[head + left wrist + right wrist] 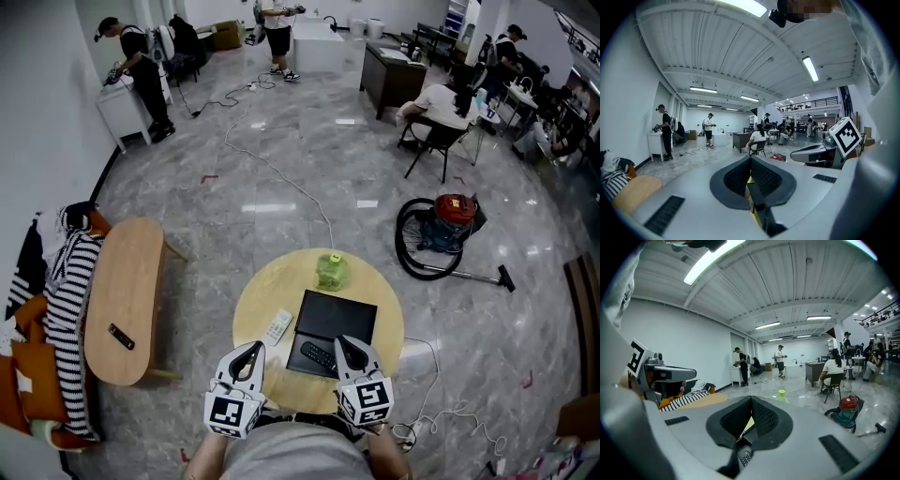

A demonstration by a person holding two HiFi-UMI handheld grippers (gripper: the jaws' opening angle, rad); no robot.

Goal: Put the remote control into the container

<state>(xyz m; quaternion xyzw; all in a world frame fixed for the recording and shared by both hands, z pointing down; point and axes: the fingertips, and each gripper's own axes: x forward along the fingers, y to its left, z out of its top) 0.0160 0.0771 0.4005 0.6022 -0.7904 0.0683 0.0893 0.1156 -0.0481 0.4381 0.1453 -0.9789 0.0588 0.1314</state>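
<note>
Round wooden table (253,305) on grey marble floor. Flat black container (337,317) right of the table's centre, reaching toward the near edge. Left gripper (253,349) and right gripper (344,343) side by side above the near edge, each with jaws pressed together and nothing between them. Small green object (331,272) near the far edge, just beyond the container. White remote control (277,326) flat on bare wood just beside the container's left side, apart from both grippers. Black remote control (318,356) resting on the container's near left part, just beside the right gripper's tip, keypad showing below those closed jaws in the right gripper view.
</note>
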